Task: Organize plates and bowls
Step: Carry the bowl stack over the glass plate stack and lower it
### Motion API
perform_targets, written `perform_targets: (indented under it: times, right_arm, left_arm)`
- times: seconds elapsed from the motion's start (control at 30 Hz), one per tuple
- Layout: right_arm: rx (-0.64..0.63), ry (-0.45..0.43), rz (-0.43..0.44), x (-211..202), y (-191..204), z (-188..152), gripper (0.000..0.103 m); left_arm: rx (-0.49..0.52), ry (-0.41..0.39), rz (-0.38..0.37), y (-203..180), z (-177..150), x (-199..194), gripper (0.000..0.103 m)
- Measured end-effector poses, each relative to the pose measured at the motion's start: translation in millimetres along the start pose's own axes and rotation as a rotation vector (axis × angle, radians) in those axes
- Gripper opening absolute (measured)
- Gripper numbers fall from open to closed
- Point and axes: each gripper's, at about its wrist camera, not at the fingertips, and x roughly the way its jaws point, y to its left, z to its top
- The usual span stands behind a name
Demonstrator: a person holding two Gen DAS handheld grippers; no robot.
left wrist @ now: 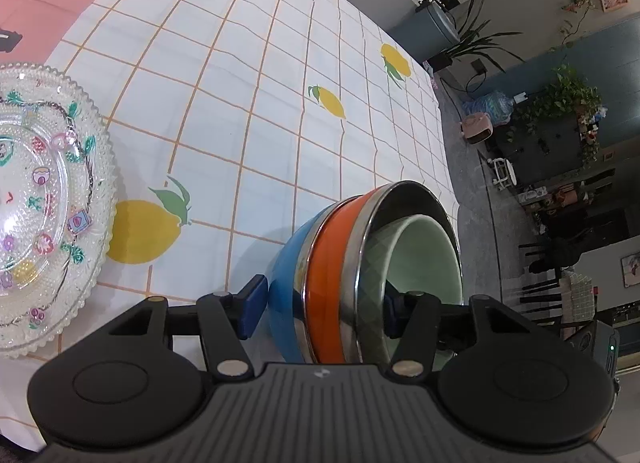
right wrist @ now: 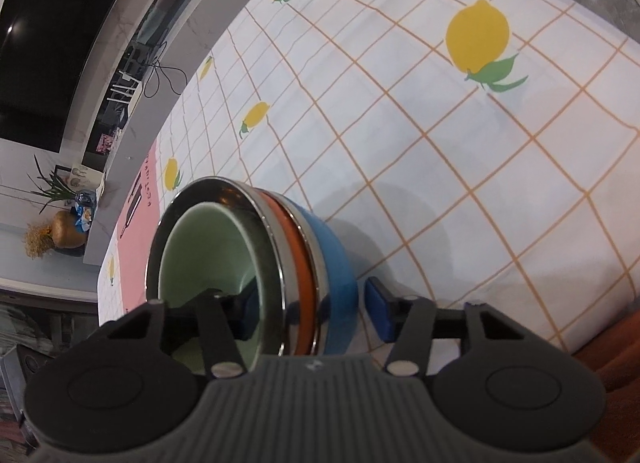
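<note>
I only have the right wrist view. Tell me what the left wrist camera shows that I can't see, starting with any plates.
Observer: A patterned glass plate lies flat on the tablecloth, at the left edge of the left wrist view, apart from the bowl stack.
Operator: Give me the left gripper's position.
Observer: The left gripper straddles the stack's wall: one of its fingers is outside the blue bowl, the other is inside the green bowl.
Operator: Say whether it has gripped.
Observer: I cannot tell. The outer finger sits right beside the blue bowl, but contact is not clear.
</note>
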Motion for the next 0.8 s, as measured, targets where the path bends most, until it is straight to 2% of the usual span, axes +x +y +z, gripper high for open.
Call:
perform_targets:
  times: [0.13, 0.4, 0.8]
  right_arm:
    - [0.026, 0.009, -0.005, 2, -1, 1, 0.045]
    - [0.052, 0.010, -0.022, 3, 0, 3, 0.044]
    - [0.028, 0.001, -0.032, -1, 10, 1, 0.044]
  left_arm:
    - [0.005, 0.011, 0.014, -3, 3, 2, 0.062]
    - [0.007, 0.022, 0.052, -10, 5, 4, 0.059]
    - [-0.003, 0.004, 0.043, -10, 3, -11, 0.059]
